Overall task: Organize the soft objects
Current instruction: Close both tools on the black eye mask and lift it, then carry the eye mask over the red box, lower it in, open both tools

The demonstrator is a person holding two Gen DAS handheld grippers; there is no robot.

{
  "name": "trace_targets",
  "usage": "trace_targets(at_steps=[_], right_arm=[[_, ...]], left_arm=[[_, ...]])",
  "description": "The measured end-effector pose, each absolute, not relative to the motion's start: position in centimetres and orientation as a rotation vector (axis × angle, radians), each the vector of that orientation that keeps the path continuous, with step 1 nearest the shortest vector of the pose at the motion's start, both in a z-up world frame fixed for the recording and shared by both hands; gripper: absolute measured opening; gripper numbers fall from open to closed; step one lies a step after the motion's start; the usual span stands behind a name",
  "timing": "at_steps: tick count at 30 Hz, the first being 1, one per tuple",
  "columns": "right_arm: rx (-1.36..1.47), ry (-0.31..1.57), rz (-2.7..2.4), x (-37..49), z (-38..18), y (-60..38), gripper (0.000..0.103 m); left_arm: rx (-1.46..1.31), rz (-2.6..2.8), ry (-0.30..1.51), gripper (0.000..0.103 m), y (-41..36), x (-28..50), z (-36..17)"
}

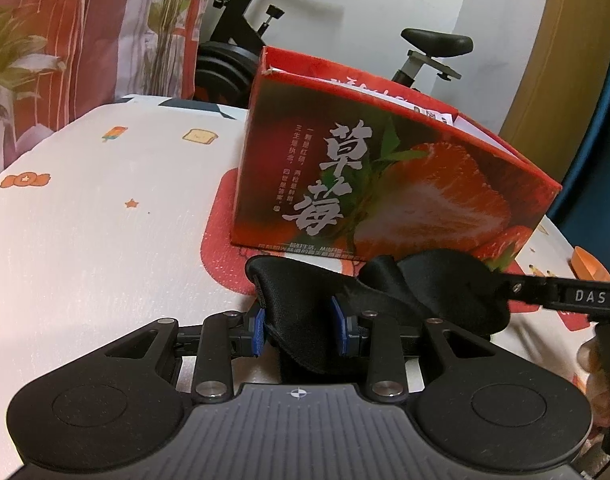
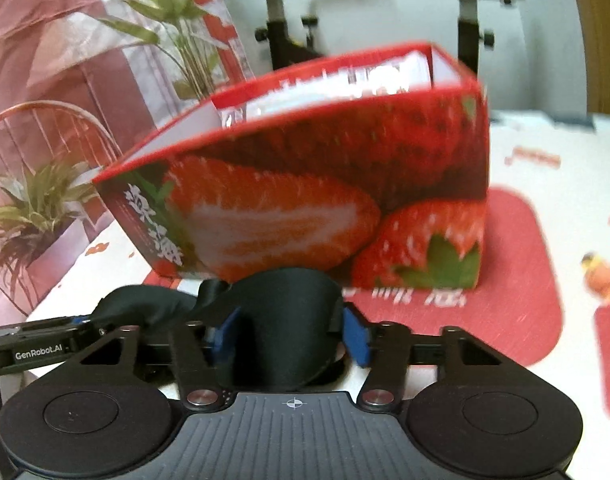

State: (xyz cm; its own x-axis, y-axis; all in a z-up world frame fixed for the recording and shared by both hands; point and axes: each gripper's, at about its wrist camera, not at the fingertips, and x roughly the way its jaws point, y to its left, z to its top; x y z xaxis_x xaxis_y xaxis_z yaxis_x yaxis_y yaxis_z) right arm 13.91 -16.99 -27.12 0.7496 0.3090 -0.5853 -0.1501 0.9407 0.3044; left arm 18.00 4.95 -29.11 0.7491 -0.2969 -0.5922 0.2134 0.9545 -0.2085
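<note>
A black padded eye mask (image 1: 385,296) hangs between both grippers, just in front of a red strawberry-print box (image 1: 385,184). My left gripper (image 1: 301,330) is shut on the mask's left cup, blue pads pressing its sides. My right gripper (image 2: 289,332) is shut on the other cup of the mask (image 2: 281,320); its arm enters the left wrist view from the right (image 1: 565,296). The box (image 2: 305,200) is open at the top, with white paper inside, and stands on a red foam mat (image 1: 225,248).
The table has a white cloth with small cartoon prints (image 1: 105,220). An exercise bike (image 1: 265,20) and potted plants (image 2: 37,216) stand behind it. An orange item (image 1: 589,264) lies at the right edge.
</note>
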Motion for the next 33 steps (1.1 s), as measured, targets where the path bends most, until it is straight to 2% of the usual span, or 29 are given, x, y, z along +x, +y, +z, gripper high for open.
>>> trace_targets(at_steps=[2,4,7,18,19,20,25,33], right_arm=[[0.231,0.658,0.239,13.6,-26.5,-17.2,0.029],[0.234,0.635,0.230,13.3,-26.0,-17.5,0.020],[0.227,0.593,0.242,13.0,-25.0,-17.7,0.015],[0.306,0.573,0.339,12.5,-23.0,-17.7,0.015],[0.307,0.576,0.340,12.5,-23.1,-17.6,0.015],[0.312,0.580,0.343,12.5,-23.2,-17.6,0.015],[0.289,0.580,0.336,12.0,-23.0,-17.4,0.012],[0.180,0.486,0.360,11.2,-19.1,-16.5,0.011]], left_arm=[[-0.133,-0.278,0.669,0.034,5.0,18.1,-29.1],[-0.140,-0.281,0.670,0.035,5.0,18.1,-29.1],[-0.185,-0.302,0.675,0.035,5.4,18.2,-28.7],[-0.294,-0.370,0.635,0.035,6.2,17.6,-27.1],[-0.294,-0.370,0.635,0.034,6.2,17.5,-27.1],[-0.296,-0.371,0.636,0.027,6.2,17.5,-27.2],[-0.292,-0.380,0.637,0.018,6.2,17.2,-27.0],[-0.260,-0.393,0.531,0.017,6.6,16.2,-23.4]])
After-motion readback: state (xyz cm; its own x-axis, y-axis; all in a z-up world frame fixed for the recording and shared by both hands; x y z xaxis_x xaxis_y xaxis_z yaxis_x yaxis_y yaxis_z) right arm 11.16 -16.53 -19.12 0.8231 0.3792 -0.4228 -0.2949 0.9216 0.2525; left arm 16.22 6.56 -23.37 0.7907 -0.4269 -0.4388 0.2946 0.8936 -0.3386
